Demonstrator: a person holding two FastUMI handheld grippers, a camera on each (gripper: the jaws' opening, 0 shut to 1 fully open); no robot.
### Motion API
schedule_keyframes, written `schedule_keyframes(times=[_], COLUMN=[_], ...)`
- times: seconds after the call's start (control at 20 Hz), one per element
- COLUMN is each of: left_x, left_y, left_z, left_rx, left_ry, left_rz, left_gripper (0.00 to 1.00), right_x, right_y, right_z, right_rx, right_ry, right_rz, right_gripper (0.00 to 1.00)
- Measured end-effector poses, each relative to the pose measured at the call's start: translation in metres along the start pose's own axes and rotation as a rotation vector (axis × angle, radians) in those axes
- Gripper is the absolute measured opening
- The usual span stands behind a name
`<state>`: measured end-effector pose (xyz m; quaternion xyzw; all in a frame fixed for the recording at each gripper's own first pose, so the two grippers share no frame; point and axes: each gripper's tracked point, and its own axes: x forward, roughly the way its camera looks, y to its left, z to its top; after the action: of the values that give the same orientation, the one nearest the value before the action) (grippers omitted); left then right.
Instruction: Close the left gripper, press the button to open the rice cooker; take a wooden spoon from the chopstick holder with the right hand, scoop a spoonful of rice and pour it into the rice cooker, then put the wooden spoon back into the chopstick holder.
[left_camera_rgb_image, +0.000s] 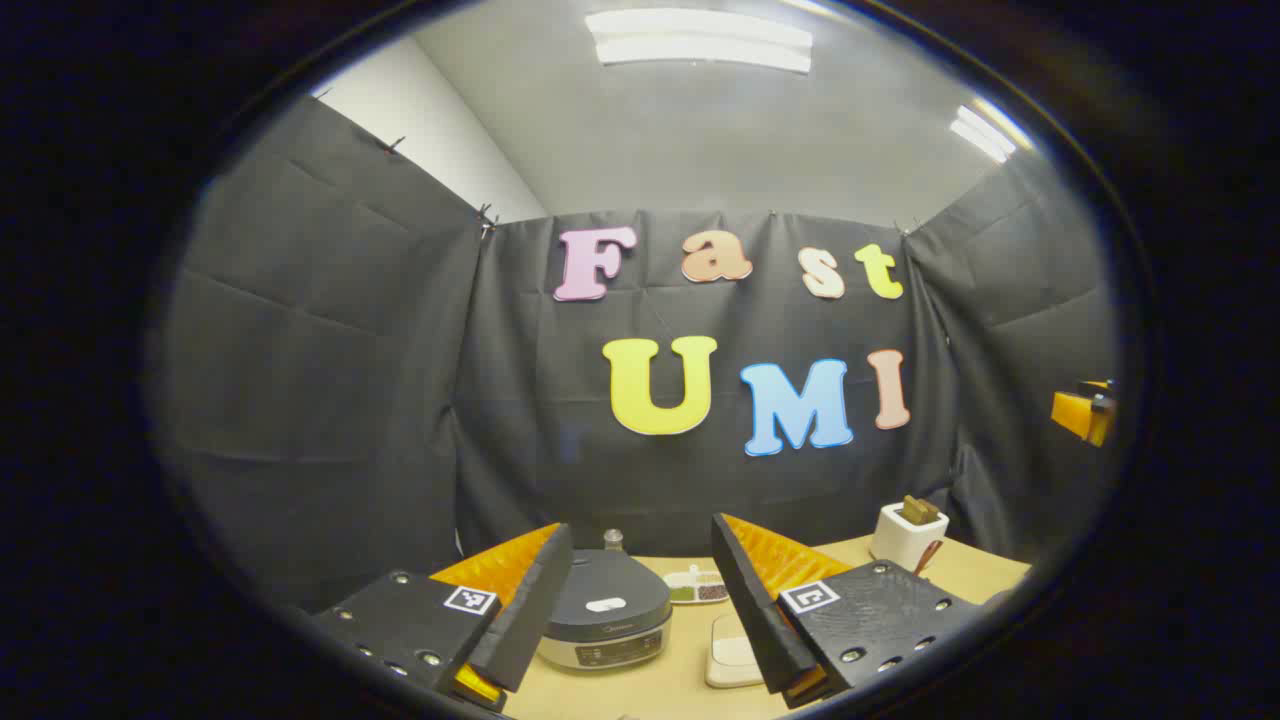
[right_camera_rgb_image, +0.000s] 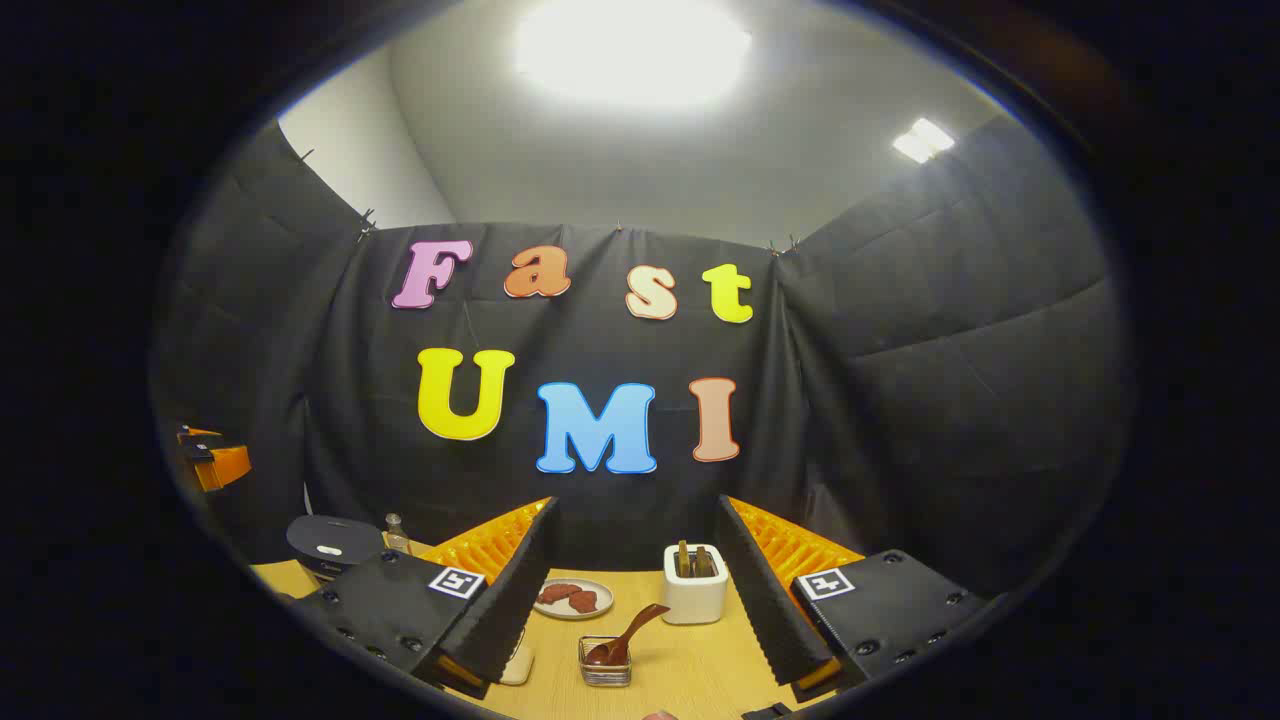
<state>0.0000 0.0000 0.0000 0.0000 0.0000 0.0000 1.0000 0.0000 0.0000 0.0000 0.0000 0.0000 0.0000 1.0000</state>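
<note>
risk — the left claw, spread wide and empty, would straddle the button on the dark domed rice cooker on the wooden bench unless shut first. right claw gapes empty too — the brown wooden spoon rests in a small glass dish, near the white chopstick holder.
</note>
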Motion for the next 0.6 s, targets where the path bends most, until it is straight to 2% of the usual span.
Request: schedule_keyframes(times=[0.2, 0.6], left_x=[0.005, 0.012], left_y=[0.005, 0.025], left_z=[-0.001, 0.0], left_rx=[0.01, 0.024], left_ry=[0.007, 0.004], left_rz=[0.02, 0.057], left_gripper=[0.87, 0.87], right_x=[0.009, 0.022], right_y=[0.009, 0.002], right_z=[-0.001, 0.006], right_rx=[0.032, 0.031], right_ry=[0.005, -0.026], right_rz=[0.026, 0.012], right_gripper=[0.98, 0.98])
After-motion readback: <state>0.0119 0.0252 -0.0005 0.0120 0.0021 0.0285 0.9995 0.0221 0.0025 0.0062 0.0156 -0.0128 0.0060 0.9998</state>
